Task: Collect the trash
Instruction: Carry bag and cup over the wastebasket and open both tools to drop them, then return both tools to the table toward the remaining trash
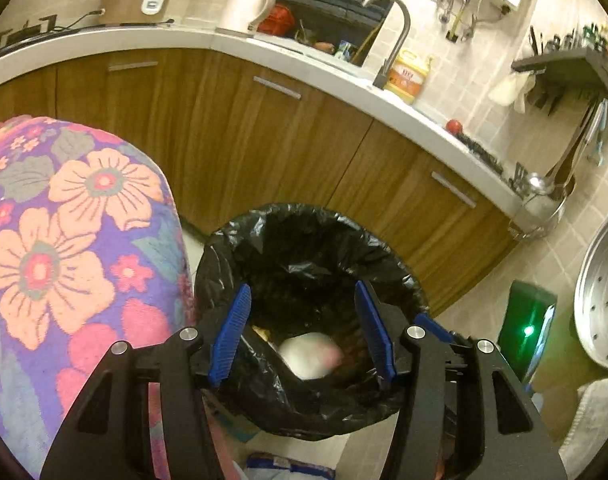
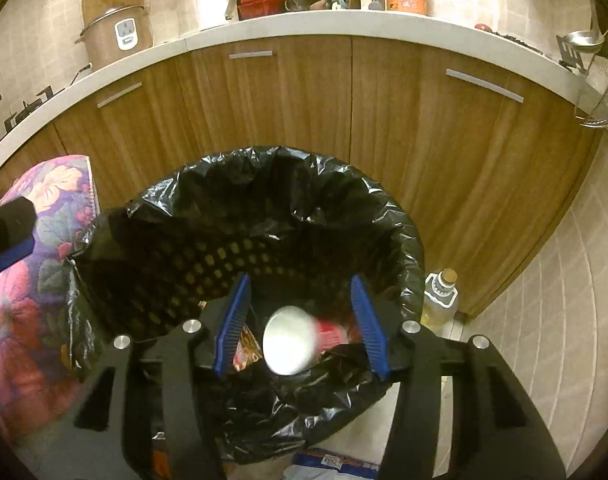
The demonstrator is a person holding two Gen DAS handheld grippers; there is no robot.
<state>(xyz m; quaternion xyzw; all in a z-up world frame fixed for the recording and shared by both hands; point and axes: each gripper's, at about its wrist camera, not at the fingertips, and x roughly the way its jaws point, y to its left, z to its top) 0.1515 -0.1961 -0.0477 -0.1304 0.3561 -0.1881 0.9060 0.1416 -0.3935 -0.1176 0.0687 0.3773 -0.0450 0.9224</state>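
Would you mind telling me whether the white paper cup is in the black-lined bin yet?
In. The white paper cup lies tipped inside the black-lined bin, between the open right gripper.

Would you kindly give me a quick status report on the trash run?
Both tools open, left tool and right tool above the bin. White cup inside it. Nothing in the way.

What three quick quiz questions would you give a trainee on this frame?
1. True or false: both claws, left and right, are open and empty.
2. Where does the cup lie? A) on the counter B) inside the bin C) on the floor
3. Fill in: the bin is lined with a ____ bag.

Key: 1 true; 2 B; 3 black
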